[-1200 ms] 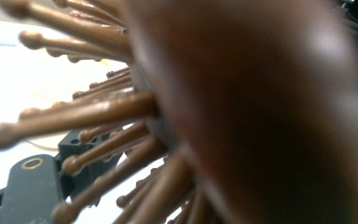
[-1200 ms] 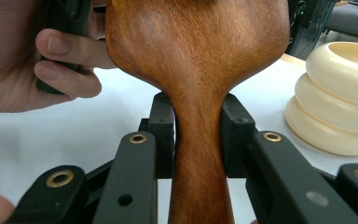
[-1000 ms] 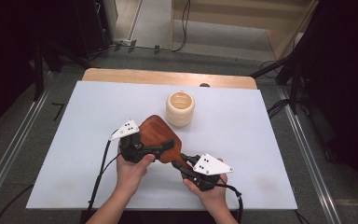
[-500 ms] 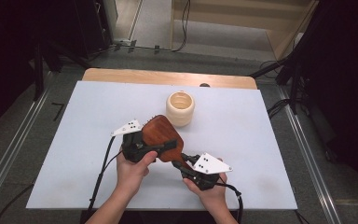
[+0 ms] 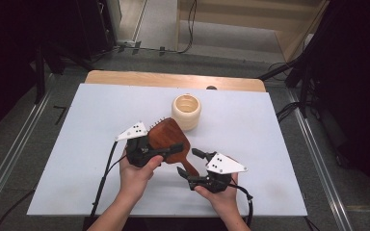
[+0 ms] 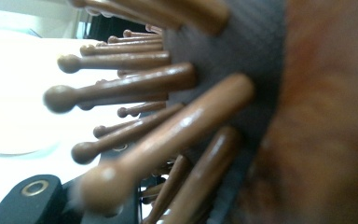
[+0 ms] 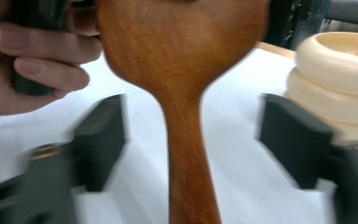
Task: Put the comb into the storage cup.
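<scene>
A reddish-brown wooden hairbrush (image 5: 166, 137) is held just above the white table, its smooth back up in the high view. My left gripper (image 5: 175, 147) is shut on the brush head from the left. The left gripper view looks close along the brush's knob-tipped wooden bristles (image 6: 121, 86) and dark cushion (image 6: 242, 51). The brush handle (image 7: 186, 154) points toward the person. My right gripper (image 5: 191, 164) is open, one jaw on each side of the handle and clear of it. In the right gripper view (image 7: 198, 140) its jaws are blurred.
A cream ridged cup (image 5: 186, 111) stands upright just beyond the brush and appears at the right of the right gripper view (image 7: 335, 79). The white table top (image 5: 279, 144) has bare room left and right. The left hand's fingers (image 7: 37, 56) wrap its gripper.
The left gripper has carried the brush head slightly right and away. The right gripper's jaws now stand apart around the handle, and that gripper has shifted a little right.
</scene>
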The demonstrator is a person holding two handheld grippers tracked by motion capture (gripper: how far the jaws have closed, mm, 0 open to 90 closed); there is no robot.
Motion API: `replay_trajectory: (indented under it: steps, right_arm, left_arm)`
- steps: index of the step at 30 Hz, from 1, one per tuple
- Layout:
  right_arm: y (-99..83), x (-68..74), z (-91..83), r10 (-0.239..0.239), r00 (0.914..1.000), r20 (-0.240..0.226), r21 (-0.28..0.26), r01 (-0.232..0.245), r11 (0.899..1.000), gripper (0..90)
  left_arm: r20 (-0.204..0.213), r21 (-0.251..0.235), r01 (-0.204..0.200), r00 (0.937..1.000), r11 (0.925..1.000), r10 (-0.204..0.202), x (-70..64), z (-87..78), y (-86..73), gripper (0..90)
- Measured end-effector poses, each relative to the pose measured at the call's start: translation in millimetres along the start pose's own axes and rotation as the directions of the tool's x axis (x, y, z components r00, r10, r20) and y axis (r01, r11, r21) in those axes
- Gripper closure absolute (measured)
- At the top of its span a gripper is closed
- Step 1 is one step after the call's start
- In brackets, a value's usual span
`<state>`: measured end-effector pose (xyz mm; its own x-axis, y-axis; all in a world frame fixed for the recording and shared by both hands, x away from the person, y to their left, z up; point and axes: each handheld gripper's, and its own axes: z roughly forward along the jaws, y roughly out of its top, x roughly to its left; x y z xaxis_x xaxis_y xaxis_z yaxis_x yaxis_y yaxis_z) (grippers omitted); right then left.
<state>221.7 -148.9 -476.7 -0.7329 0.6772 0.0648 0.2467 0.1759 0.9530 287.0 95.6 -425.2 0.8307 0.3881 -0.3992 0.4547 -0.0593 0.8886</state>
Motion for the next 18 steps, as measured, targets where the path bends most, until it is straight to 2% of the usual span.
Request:
replay_trajectory:
  steps: [1,2,6,7,8,14,18]
  right_arm:
    - [0.0,0.0,0.0,0.000,1.0000,0.000,0.000,0.000,1.000,11.1]
    - [-0.1,-3.5,-2.8,-0.001,1.0000,0.001,-0.003,0.001,1.000,0.0]
    - [-0.1,-9.1,-7.9,0.011,0.9997,0.020,-0.016,-0.010,1.000,0.0]
    - [-0.6,-13.3,-10.5,0.023,0.9997,0.009,-0.011,-0.023,1.000,0.0]
    - [-1.1,-14.8,-11.9,0.026,0.9995,0.019,-0.013,-0.026,1.000,0.0]
    - [-8.2,-24.2,-21.6,0.013,0.9995,0.028,-0.026,-0.013,1.000,0.0]
    - [-12.4,-31.3,-29.4,0.005,0.9980,0.063,-0.022,-0.004,1.000,0.0]
  left_arm:
    - [0.000,0.000,0.000,1.0000,1.0000,0.000,0.0,0.0,0.0,56.3]
    - [-0.007,0.001,-0.011,0.9999,0.9999,0.011,0.5,-1.6,1.5,56.2]
    - [-0.022,-0.002,-0.020,0.9996,0.9998,0.020,1.0,-3.0,3.4,56.3]
    - [-0.042,0.000,-0.032,0.9986,0.9995,0.032,1.2,-4.0,4.4,56.3]
    - [-0.050,0.002,-0.039,0.9980,0.9992,0.039,1.4,-4.1,4.8,56.4]
    - [-0.069,0.000,-0.058,0.9960,0.9983,0.057,2.0,-5.1,6.1,56.4]
    - [-0.068,-0.007,-0.062,0.9958,0.9981,0.061,2.3,-5.8,7.9,56.2]
